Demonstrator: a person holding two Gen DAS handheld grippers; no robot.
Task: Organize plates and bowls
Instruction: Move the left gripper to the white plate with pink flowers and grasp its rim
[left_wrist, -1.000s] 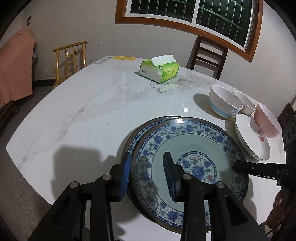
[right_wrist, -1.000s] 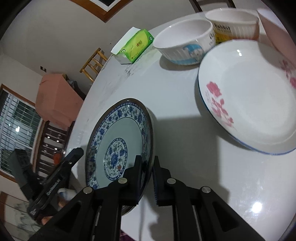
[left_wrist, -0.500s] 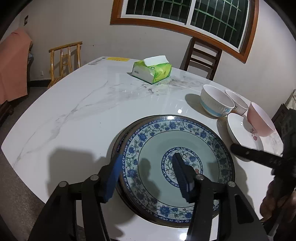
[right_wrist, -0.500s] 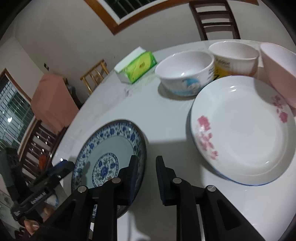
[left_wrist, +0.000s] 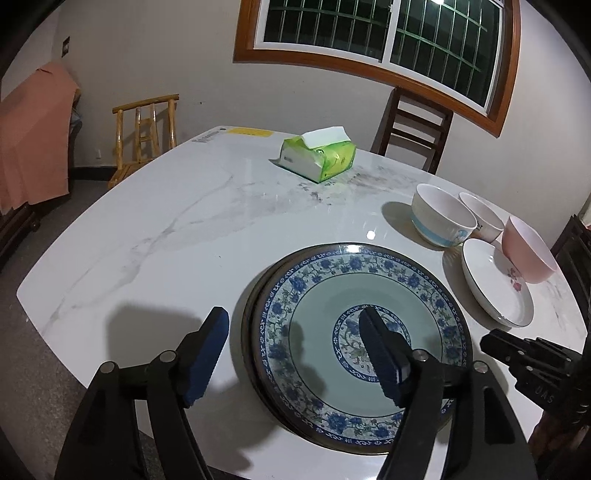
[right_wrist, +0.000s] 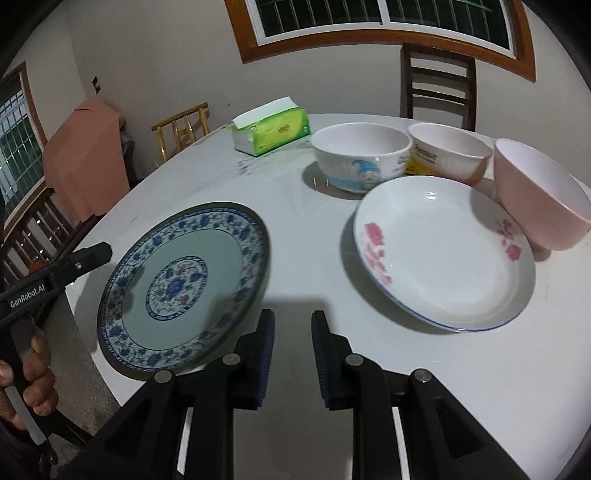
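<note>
A blue-and-white patterned plate (left_wrist: 354, 339) (right_wrist: 184, 288) lies flat on a second plate, whose dark rim shows at its left. My left gripper (left_wrist: 291, 347) is open and its jaws are opening. One finger hangs outside the plate's left rim, the other above its middle, and neither pad presses on it. My right gripper (right_wrist: 293, 347) stands open with a narrow gap, just right of that plate, with nothing between its fingers. To the right lie a white plate with pink flowers (right_wrist: 443, 251), a white bowl with a blue figure (right_wrist: 360, 158), a white-and-yellow bowl (right_wrist: 448, 151) and a tilted pink bowl (right_wrist: 539, 199).
A green tissue pack (left_wrist: 317, 155) sits at the far middle of the white marble table (left_wrist: 184, 229). A dark wooden chair (left_wrist: 413, 129) stands behind the table and a bamboo chair (left_wrist: 147, 136) at the far left. The table's near edge runs under both grippers.
My left jaws have spread off the plate's left rim. My right gripper has let go of the right rim, drawn back and rolled level. The patterned plate now lies flat on the lower one.
</note>
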